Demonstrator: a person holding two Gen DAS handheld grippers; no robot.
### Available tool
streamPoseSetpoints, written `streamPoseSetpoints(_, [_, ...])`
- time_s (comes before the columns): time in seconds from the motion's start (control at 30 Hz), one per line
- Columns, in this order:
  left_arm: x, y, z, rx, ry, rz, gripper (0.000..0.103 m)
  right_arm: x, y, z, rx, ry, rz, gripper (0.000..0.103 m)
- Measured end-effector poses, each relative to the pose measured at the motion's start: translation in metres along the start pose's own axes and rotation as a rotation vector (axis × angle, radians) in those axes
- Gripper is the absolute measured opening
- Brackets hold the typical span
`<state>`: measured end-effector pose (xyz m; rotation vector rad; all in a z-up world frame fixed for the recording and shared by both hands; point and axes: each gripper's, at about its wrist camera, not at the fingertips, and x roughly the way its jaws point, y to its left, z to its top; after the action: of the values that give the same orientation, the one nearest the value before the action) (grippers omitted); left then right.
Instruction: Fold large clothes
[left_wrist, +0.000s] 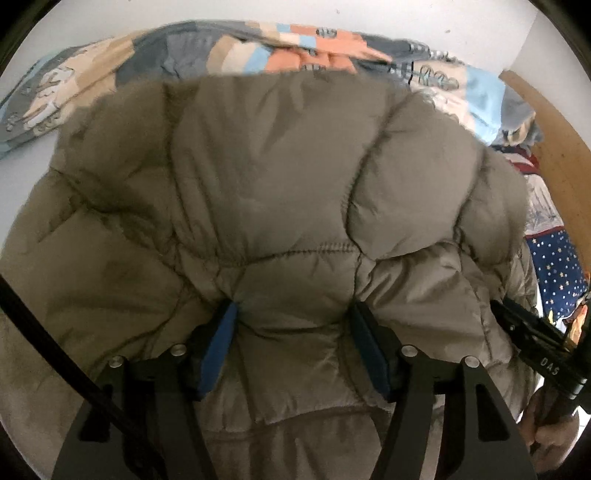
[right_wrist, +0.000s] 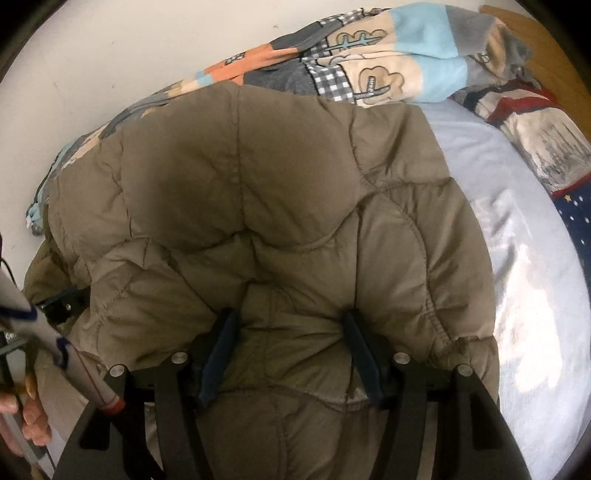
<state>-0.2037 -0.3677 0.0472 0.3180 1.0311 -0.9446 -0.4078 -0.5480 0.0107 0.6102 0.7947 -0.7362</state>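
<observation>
**Figure: Quilted down jacket under two hand-held grippers, mid-fold**

The olive-brown puffer jacket (left_wrist: 280, 192) is lying on a bed, filling the centre of both wrist views; the pale blue sheet (right_wrist: 517, 236) is showing at 3 o'clock in the right view, and a patterned blanket (left_wrist: 236, 48) is bunching along the wall at 12 o'clock. The left gripper (left_wrist: 293, 350) and the right gripper (right_wrist: 291, 354) are each standing with jaws spread, a bulge of padded fabric sitting between the fingers at 6 o'clock; the pads appear to be flanking the fabric without squeezing it, though contact at the tips is hard to rule out. The right gripper's body is also entering the left view at 4 o'clock.

Handling, as a judgement: the garment is looking light, soft and springy, with a slick shell likely to slip. Taking hold at a stitched seam (left_wrist: 325, 249) or hem edge, where the filling is thin, is probably safer than pinching a puffed panel.
</observation>
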Motion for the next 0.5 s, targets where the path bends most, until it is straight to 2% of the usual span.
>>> streamPoseSetpoints(0.07, [-0.025,-0.001,-0.012,0.002,-0.035,-0.042,0.064,-0.012,0.002,-0.002,0.048,-0.009,0.009,0.066])
streamPoseSetpoints(0.17, [-0.061,0.006,-0.033,-0.004,-0.081,-0.080,0.064,-0.040,0.006,-0.005,0.105,-0.024,0.093,0.066])
streamPoseSetpoints(0.3, [-0.096,0.021,-0.059,-0.019,-0.121,-0.036,0.064,-0.078,0.030,-0.018,0.098,-0.059,0.121,0.066])
streamPoseSetpoints(0.37, [-0.111,0.035,-0.074,-0.061,-0.137,0.003,0.064,-0.089,0.049,-0.030,0.101,-0.047,0.142,0.066])
streamPoseSetpoints(0.5, [-0.123,0.066,-0.092,-0.164,-0.159,0.025,0.064,-0.097,0.087,-0.052,0.066,-0.035,0.155,0.066])
